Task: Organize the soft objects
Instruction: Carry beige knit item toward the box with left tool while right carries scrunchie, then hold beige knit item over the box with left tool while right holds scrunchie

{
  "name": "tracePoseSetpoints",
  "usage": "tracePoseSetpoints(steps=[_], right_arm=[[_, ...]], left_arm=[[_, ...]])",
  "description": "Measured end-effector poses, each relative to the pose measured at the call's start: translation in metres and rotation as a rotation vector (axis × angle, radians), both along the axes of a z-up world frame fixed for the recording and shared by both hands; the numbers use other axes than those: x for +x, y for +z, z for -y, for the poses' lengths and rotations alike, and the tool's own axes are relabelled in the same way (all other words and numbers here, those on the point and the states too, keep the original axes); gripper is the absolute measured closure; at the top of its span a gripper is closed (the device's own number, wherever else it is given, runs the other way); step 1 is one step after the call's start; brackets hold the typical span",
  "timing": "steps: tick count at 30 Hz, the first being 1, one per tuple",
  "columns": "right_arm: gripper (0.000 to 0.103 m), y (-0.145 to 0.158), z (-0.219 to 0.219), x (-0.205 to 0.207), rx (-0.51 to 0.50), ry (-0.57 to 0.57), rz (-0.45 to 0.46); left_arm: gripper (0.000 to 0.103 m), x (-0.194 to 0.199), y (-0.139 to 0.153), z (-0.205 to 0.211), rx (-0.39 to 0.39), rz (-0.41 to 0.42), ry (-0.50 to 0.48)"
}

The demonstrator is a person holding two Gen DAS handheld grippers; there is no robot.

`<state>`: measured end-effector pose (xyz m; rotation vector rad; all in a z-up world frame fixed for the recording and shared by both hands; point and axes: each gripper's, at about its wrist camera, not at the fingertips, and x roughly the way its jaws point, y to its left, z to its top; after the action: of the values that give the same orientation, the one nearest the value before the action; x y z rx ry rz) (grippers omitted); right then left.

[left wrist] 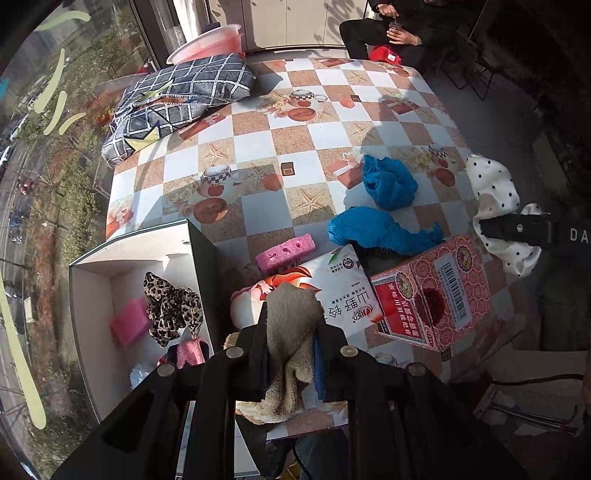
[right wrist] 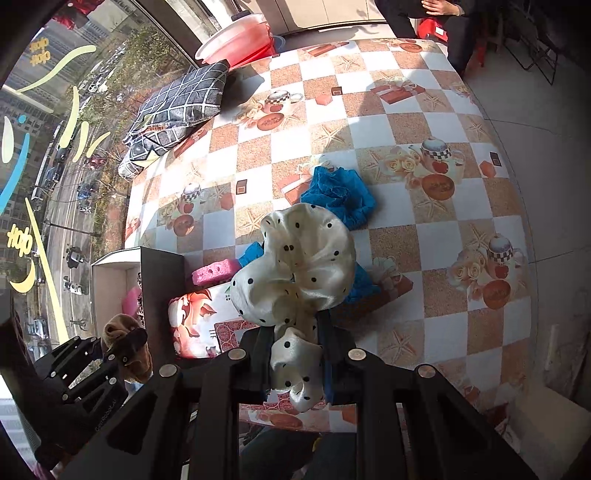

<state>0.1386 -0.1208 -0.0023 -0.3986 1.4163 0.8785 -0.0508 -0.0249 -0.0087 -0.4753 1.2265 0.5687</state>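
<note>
My left gripper (left wrist: 290, 332) is shut on a beige fuzzy sock (left wrist: 290, 325), held above the table beside an open white box (left wrist: 88, 295). Inside that box lie a leopard-print scrunchie (left wrist: 171, 312), a pink sponge (left wrist: 129, 325) and a pink fuzzy item (left wrist: 190, 350). My right gripper (right wrist: 295, 343) is shut on a cream polka-dot scrunchie (right wrist: 295, 266), lifted over the table; it also shows at the right edge of the left wrist view, scrunchie (left wrist: 495, 192). Two blue cloths (left wrist: 388, 182) (left wrist: 373, 227) and a pink foam block (left wrist: 286, 253) rest on the checkered tablecloth (left wrist: 258, 140).
A white snack bag (left wrist: 332, 291) and a red patterned carton (left wrist: 432, 291) lie near the front edge. A grey grid-pattern pillow (left wrist: 177, 99) sits at the far left by a pink basin (left wrist: 210, 40). A seated person (left wrist: 391, 26) is beyond the table's far edge. A window runs along the left.
</note>
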Motion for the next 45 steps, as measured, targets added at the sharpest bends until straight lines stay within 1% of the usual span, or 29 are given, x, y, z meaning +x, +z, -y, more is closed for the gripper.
tracePoseSetpoints(steps=[3,6,10,16,30,45], right_arm=[[0.082,0.008,-0.004,-0.019,0.012,0.027,0.005],[0.082,0.010,-0.010,-0.037,0.021,0.054,-0.018],[0.082,0.008,-0.019,-0.065,0.010,0.113,-0.021],[0.082,0.006,-0.034,-0.096,-0.005,0.195,-0.027],[0.082,0.008,-0.063,-0.142,-0.024,0.323,0.006],[0.082,0.005,-0.080,-0.176,-0.050,0.420,0.023]], left_arm=[[0.083,-0.014,0.006,0.004,0.024,0.008,0.004],[0.083,-0.028,0.011,0.005,0.037,0.018,0.024],[0.083,-0.049,0.015,0.004,0.044,0.032,0.062],[0.083,-0.079,0.014,0.000,0.037,0.038,0.133],[0.083,-0.126,0.014,-0.013,0.034,0.071,0.256],[0.083,-0.160,0.010,-0.018,0.020,0.080,0.345]])
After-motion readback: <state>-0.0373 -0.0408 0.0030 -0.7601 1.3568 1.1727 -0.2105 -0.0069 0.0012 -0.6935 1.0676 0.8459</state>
